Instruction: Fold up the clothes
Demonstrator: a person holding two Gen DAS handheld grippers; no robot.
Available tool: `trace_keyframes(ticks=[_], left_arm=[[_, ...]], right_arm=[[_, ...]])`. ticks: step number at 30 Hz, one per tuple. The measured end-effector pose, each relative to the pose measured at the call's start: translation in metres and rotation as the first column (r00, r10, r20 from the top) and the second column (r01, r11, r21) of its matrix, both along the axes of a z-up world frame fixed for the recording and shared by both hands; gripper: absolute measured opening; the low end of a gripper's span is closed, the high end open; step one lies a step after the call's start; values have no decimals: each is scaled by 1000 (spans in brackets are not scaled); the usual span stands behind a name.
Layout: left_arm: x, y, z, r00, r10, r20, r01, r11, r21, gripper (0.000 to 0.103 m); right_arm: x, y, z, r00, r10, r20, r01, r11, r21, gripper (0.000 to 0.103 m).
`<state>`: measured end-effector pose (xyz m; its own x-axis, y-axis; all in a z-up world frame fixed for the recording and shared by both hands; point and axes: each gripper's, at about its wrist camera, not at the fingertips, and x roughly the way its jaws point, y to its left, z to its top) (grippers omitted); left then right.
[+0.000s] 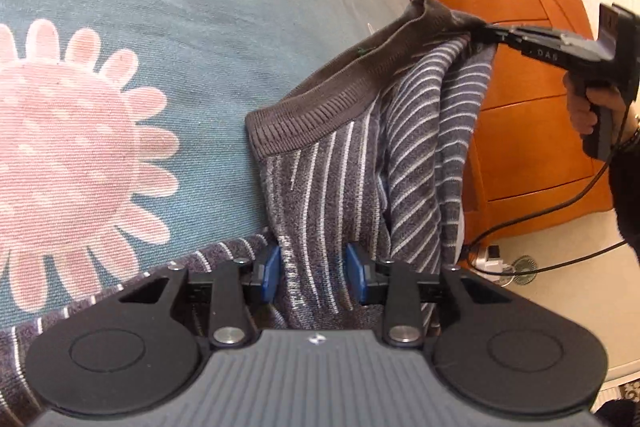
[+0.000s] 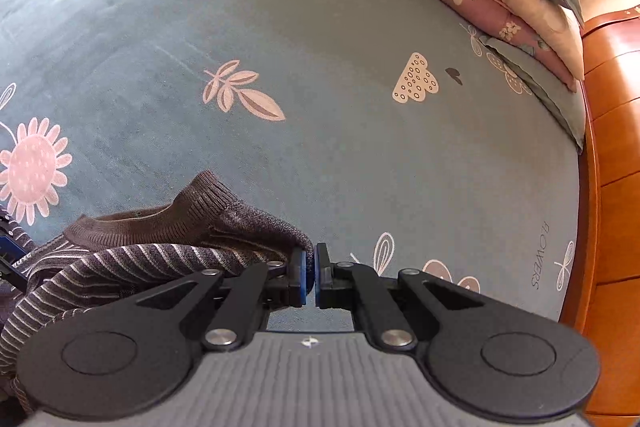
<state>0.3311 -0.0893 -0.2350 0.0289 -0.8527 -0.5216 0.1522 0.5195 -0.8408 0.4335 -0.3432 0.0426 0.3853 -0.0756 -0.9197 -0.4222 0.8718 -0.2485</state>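
The sweater [image 1: 360, 131], grey with pale stripes and a ribbed collar, hangs partly lifted above the bed [image 1: 200, 27], strung between the two claws with its lower part trailing toward the left camera.

The right claw [image 1: 486, 31] is pressed together on a fold of knit beside the collar; in its own view the pads look almost touching, and the cloth bunches against their left side, so how much fabric sits in the pinch is hard to judge. The left claw [image 1: 316, 277] stands part spread, a thick band of striped body running between its blue pads [image 1: 272, 267]. The knit fills the gap, and I take it as gripped, though the pads' contact is not plainly shown.

This looks like the early step: raising the garment by the shoulder line to shake it out before laying it down. The next move calls for drawing the two claws apart to tauten the collar edge, then lowering the sweater flat onto the bed's open middle, front down, sleeves spread, before any fold begins.
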Motion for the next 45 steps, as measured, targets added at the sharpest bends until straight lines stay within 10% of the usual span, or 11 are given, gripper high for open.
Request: trace_keyframes(ticks=[8,14,23,27,33,45], left_arm=[[-16,17,-28,959,127,-253,-183,960,-212,30],[-15,36,-52,871,237,-431,-369,894,-254,32],[14,12,-55,876,173,-450,-337,888,-313,31],[9,16,-40,916,176,-360,-265,941,-212,3],[7,33,26,952,244,-185,-259,964,-61,0],[10,116,181,903,362,231,-409,889,205,0]], right_arm=[[-11,-3,-18,1000,-17,-20,17,999,31,5],[-16,1,-24,999,-9,-36,11,999,42,5],[-14,3,-30,999,-27,-40,30,997,78,5],[-15,3,-31,999,-25,-44,29,996,80,5],[-26,7,-31,997,0,-74,7,996,86,5],[-48,45,10,997,72,-40,-66,987,147,5]])
